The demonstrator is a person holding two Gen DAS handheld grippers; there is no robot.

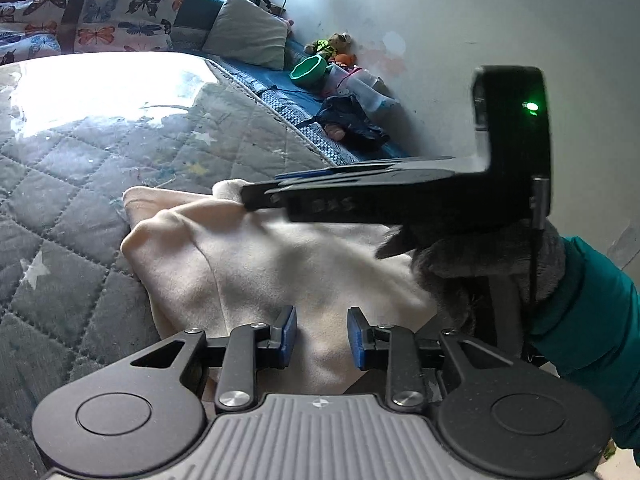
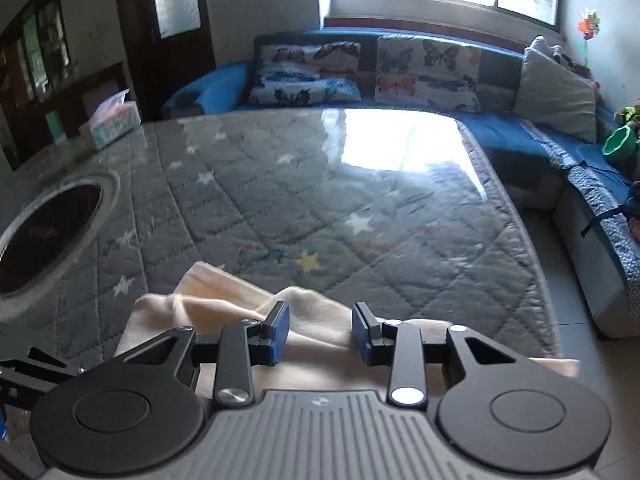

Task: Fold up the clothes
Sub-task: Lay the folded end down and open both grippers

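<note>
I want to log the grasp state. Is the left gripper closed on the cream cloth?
No. In the left wrist view the left gripper has its jaws apart, with the cream cloth showing through the gap between them.

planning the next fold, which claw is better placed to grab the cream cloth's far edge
Right, probably. In the left wrist view the right claw already reaches across to the cream cloth's far edge, while the open left claw sits over the middle.

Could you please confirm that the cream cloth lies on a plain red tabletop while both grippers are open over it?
Not quite: the cream cloth lies on a grey quilted star-patterned cover, as the right wrist view shows. The left gripper and right gripper are indeed open.
</note>
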